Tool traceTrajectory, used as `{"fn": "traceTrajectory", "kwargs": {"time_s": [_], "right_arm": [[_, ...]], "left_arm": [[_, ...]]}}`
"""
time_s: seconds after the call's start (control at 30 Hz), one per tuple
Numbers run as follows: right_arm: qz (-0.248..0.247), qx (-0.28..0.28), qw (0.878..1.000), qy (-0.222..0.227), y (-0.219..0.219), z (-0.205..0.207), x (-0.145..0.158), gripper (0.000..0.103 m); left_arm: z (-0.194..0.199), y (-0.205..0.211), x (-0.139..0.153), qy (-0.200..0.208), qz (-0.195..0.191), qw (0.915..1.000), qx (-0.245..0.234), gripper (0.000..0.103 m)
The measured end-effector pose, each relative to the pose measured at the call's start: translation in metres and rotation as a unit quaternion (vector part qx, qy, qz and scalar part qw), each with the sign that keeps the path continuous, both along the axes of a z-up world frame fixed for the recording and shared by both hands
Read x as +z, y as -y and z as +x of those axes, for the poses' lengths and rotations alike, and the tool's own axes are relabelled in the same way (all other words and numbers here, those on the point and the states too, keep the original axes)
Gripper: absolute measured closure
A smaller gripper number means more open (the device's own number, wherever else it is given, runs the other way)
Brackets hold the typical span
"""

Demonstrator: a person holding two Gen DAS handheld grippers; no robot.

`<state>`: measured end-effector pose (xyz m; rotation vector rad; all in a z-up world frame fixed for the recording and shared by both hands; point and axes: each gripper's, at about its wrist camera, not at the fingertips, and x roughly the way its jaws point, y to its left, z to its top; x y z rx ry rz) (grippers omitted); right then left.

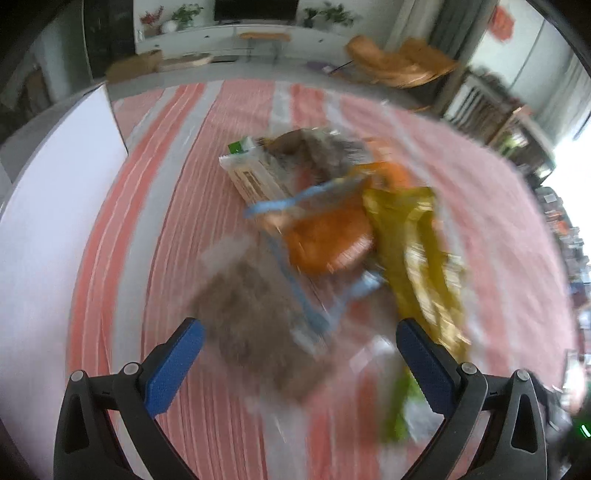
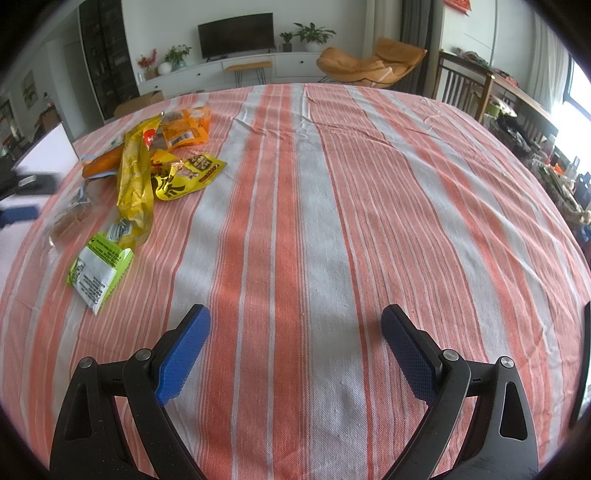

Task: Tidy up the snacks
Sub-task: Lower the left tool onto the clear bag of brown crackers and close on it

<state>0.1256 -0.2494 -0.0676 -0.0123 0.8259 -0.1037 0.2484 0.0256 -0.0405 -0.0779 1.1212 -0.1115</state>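
- a table covered by an orange-and-white striped cloth (image 2: pixel 332 192) is seen filling most of both views; a living room with a dark screen (image 2: pixel 236 35), a white low cabinet and an orange lounge chair (image 2: pixel 369 64) is seen beyond its far edge.
- a white panel (image 1: pixel 48 229) is observed standing at the left edge of the table in the left wrist view.
- the snacks are found gathered in one loose pile (image 2: pixel 147 158) on the cloth, at the far left in the right wrist view and directly ahead in the left wrist view.
- a long yellow packet (image 2: pixel 135 184) is noted lying across the pile, with a second yellow printed packet (image 2: pixel 188 173) just beside it.
- an orange packet (image 2: pixel 186 131) is seen at the far side of the pile.
- a green-and-white packet (image 2: pixel 98 269) is found lying flat at the near end, touching the tip of the long yellow packet.
- the left wrist view is heavily blurred; a brown snack in clear wrap (image 1: pixel 255 321) and an orange packet with blue trim (image 1: pixel 325 236) are made out, but no finer detail can be told.
- the left gripper (image 1: pixel 299 332) is recorded with fingers spread wide over the near end of the pile, nothing clamped.
- the right gripper (image 2: pixel 295 317) is recorded likewise spread wide, empty, over bare cloth well apart from the pile.
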Motion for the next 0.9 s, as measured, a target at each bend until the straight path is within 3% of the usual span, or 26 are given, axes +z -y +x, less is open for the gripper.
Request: {"fn": "traceTrajectory", "kwargs": {"time_s": [0.1,0.17,0.4,0.57,0.67,0.9], "right_arm": [[0.000,0.000,1.000,0.000,0.000,0.000,0.000,0.007],[0.002,0.000,1.000,0.001,-0.001,0.000,0.000,0.007],[0.004,0.001,1.000,0.002,-0.001,-0.001,0.001,0.007],[0.001,0.001,1.000,0.001,-0.002,-0.002,0.001,0.007],[0.003,0.001,1.000,0.001,-0.002,-0.002,0.000,0.007],[0.003,0.001,1.000,0.001,-0.002,-0.002,0.000,0.007]], "left_arm": [[0.008,0.008,-0.019,-0.012,0.089,0.9959,0.004,0.000],[-0.001,-0.001,-0.020,-0.001,0.083,0.9965,-0.008,0.000],[-0.016,-0.041,-0.019,-0.024,0.081,0.9963,-0.012,0.000],[-0.008,-0.032,-0.025,-0.027,0.099,0.9947,0.006,0.000],[-0.013,-0.037,-0.025,-0.025,0.080,0.9963,0.022,0.000],[-0.028,-0.042,-0.012,-0.043,0.078,0.9960,-0.004,0.000]]}}
